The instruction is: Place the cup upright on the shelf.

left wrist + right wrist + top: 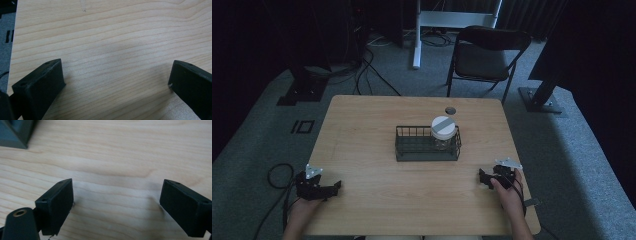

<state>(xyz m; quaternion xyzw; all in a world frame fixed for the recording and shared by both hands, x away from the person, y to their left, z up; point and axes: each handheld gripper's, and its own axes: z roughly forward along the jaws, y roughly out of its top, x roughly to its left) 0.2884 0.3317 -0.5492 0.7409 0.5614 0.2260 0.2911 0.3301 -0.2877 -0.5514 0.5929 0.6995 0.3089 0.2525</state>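
Resting near the worktop's (377, 195) front corners, the left hand-held gripper (334, 187) and right hand-held gripper (482, 179) gape wide, well apart from the jar (443, 131) in the wire basket (412, 152).

We take the wire basket (427, 144) as our landmark, at the middle of the table (362, 130). The jar (443, 131) stands inside it, at its right end. Nearer us, the left gripper (334, 186) rests well left of the basket, the right gripper (482, 178) to its right; a chair (486, 55) stands behind it.
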